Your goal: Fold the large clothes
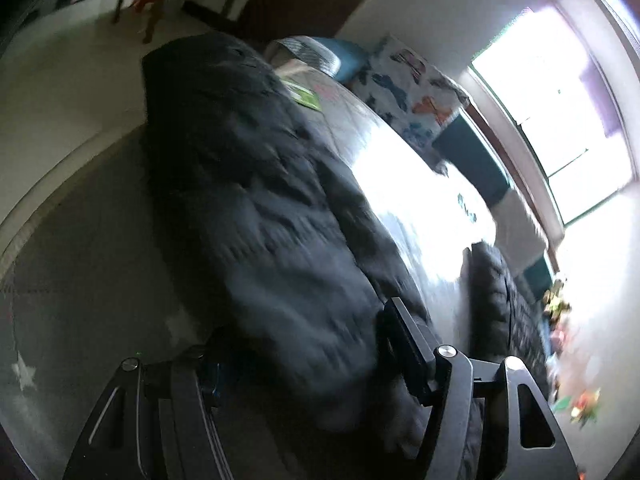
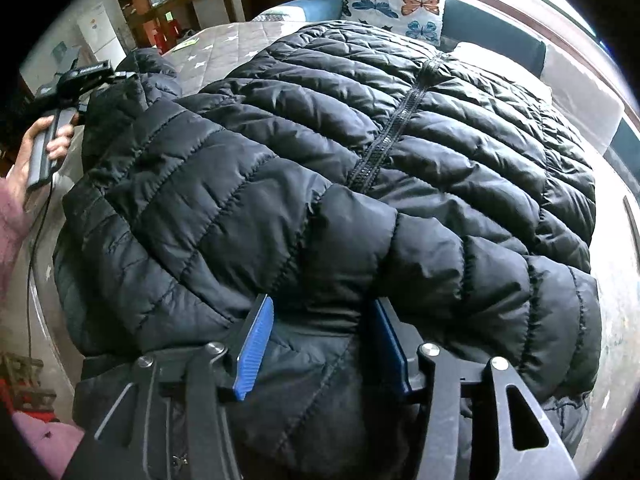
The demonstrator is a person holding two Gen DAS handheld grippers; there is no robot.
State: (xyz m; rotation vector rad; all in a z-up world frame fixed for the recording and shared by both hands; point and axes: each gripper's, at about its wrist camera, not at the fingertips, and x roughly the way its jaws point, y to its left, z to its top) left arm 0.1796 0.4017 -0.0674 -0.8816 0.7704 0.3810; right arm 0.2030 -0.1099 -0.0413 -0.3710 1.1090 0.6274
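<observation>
A large black quilted puffer jacket [image 2: 360, 152] lies spread on the bed, zipper up. My right gripper [image 2: 320, 336] stands with its blue pads [image 2: 256, 344] apart, a thick fold of the jacket's near edge between them. In the left wrist view a long dark part of the jacket [image 1: 260, 220] stretches away from my left gripper [image 1: 304, 356], and jacket fabric fills the wide gap between its jaws. The left gripper also shows in the right wrist view [image 2: 80, 80], held in a hand at the jacket's left side.
The jacket rests on a grey quilted mattress [image 2: 224, 44]. A butterfly-print pillow [image 2: 396, 0] leans at the head of the bed under a bright window [image 1: 560, 92]. A green paper [image 1: 306, 94] lies on the mattress. Shelves and a white fridge [image 2: 100, 36] stand beyond the bed.
</observation>
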